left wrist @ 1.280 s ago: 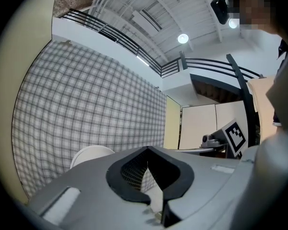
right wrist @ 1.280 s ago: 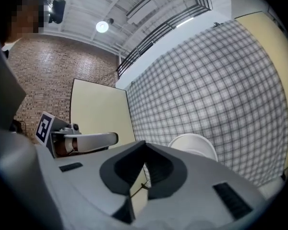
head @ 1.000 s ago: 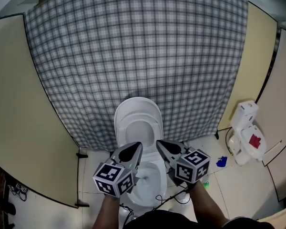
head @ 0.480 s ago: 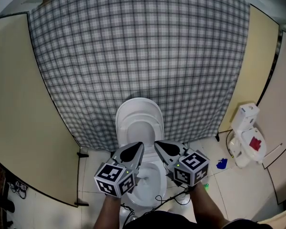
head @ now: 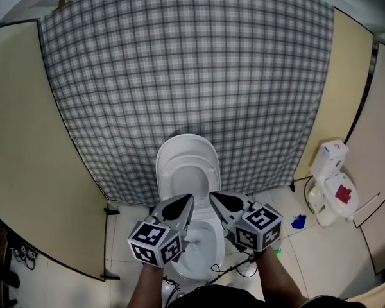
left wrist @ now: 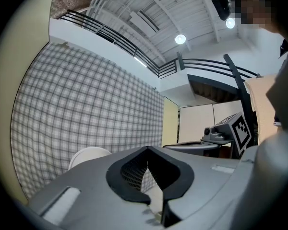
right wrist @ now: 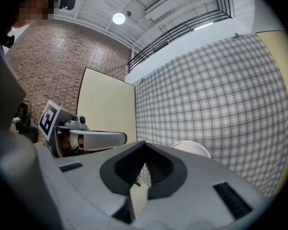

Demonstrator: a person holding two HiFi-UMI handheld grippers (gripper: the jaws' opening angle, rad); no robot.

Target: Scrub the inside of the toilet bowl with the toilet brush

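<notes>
1. Toilet bowl [head: 202, 246] stands at near centre on the tiled floor. It is open, with its lid [head: 187, 165] raised at the far side.
2. The left gripper [head: 185, 203] has its fingers [left wrist: 127, 170] closed together, tips meeting, with nothing between them. It hangs above the bowl's left rim.
3. The right gripper [head: 217, 199] has its fingers [right wrist: 158, 170] pressed together too, also empty, above the bowl's right rim.
4. Both grippers point level toward the far side, tips angled toward each other but apart. Their marker cubes sit nearest, and the forearms enter from the near edge.
5. A checked cloth [head: 186, 63] hangs behind the toilet.
6. At far right on the floor stands a white fixture [head: 333, 185] with a red patch.
</notes>
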